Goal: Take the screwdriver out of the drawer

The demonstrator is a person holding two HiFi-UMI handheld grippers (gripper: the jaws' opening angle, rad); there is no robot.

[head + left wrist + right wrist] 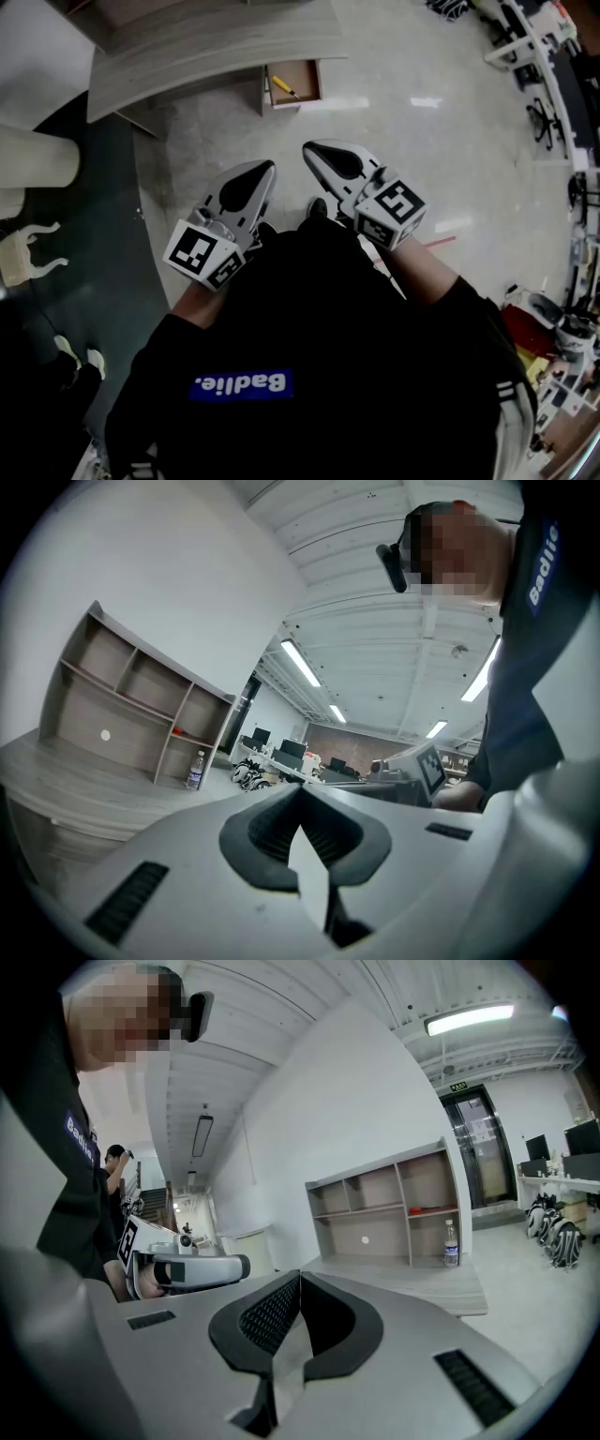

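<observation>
An open drawer [305,89] juts out from under the curved grey wooden desk [187,47] at the top of the head view. A yellow-handled screwdriver [284,88] lies inside it. My left gripper [270,167] and right gripper [307,148] are held side by side over the shiny floor, well short of the drawer, both pointing toward it. Each is shut with nothing between its jaws. The left gripper view shows its tips [300,789] meeting. In the right gripper view the tips [300,1276] are closed too, and the left gripper [192,1269] shows beside them.
A grey shelf unit [394,1208] with a water bottle [451,1243] stands on the desk. A dark floor area with white furniture [28,253] lies to the left. Office chairs and desks [548,84] line the right side. The person's dark sweater [319,375] fills the lower head view.
</observation>
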